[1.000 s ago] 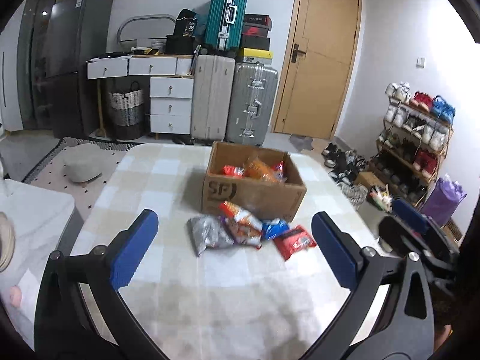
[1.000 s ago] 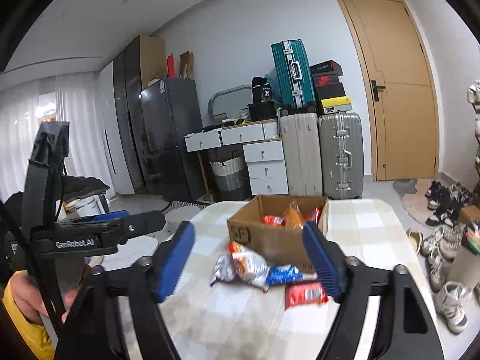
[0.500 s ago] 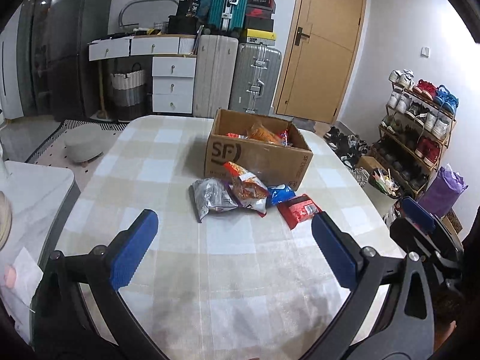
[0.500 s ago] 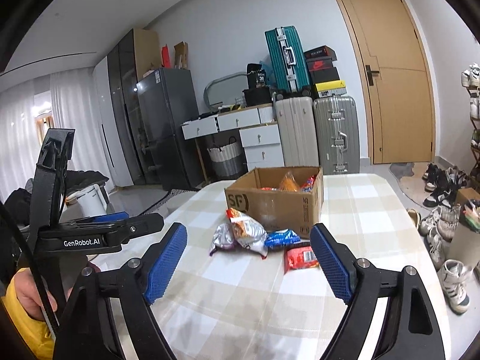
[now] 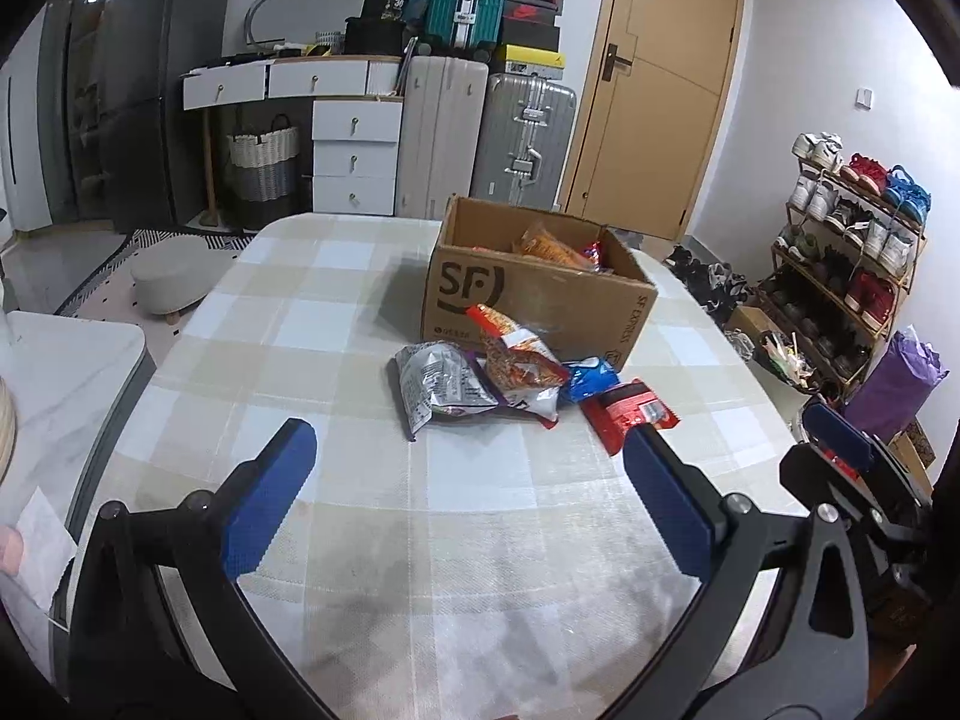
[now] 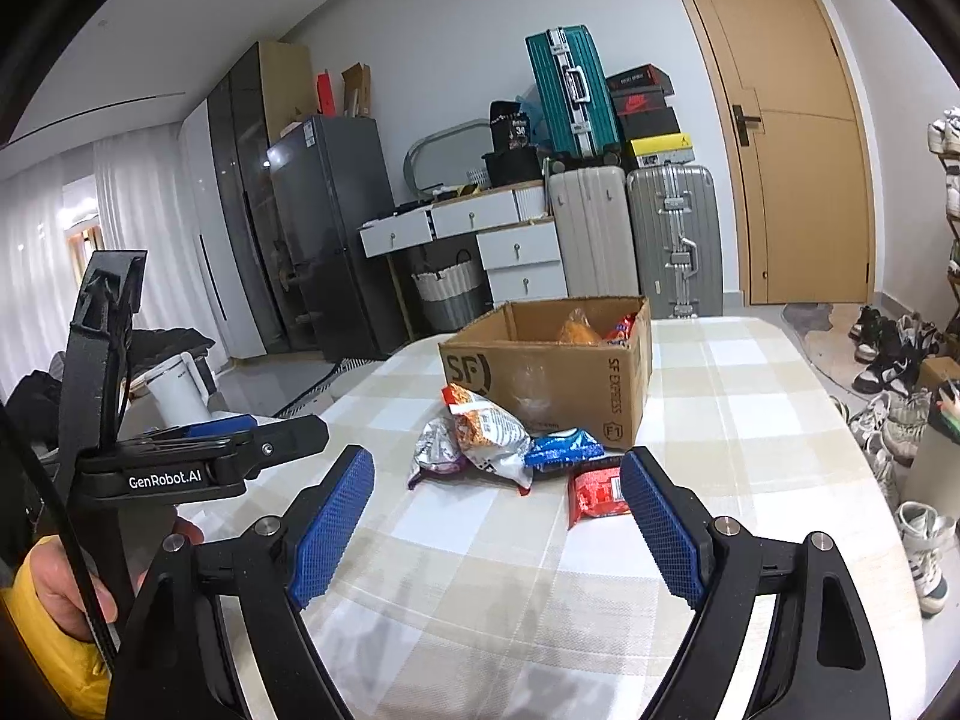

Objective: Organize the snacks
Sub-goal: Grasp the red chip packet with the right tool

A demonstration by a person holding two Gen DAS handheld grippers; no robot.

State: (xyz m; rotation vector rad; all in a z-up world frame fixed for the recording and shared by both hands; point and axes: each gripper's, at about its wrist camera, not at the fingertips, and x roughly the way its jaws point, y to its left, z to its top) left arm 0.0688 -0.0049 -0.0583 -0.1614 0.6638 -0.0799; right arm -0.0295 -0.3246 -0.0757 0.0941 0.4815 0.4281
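Observation:
An open cardboard box (image 5: 540, 300) (image 6: 552, 372) with snack packs inside stands on the checked table (image 5: 336, 324). In front of it lie a silver bag (image 5: 441, 387) (image 6: 433, 449), an orange bag (image 5: 519, 360) (image 6: 486, 426), a blue pack (image 5: 591, 377) (image 6: 564, 447) and a red pack (image 5: 630, 414) (image 6: 597, 492). My left gripper (image 5: 465, 450) hovers open over the table, short of the pile, with nothing between its fingers. My right gripper (image 6: 497, 468) is open too, its right finger (image 6: 660, 528) beside the red pack. Each gripper shows in the other's view: the right (image 5: 840, 438), the left (image 6: 240, 438).
A white side table (image 5: 66, 372) stands left of the table, with a grey stool (image 5: 174, 270) behind it. Suitcases (image 5: 528, 138), drawers (image 5: 354, 156) and a door (image 5: 654, 84) line the back wall. A shoe rack (image 5: 852, 252) and purple bag (image 5: 894, 384) fill the right. A hand (image 6: 54, 588) holds the left gripper.
Both grippers have sunk toward the table, so the box and snacks look nearer and sit higher in both views. The right jaws spread a little wider early on.

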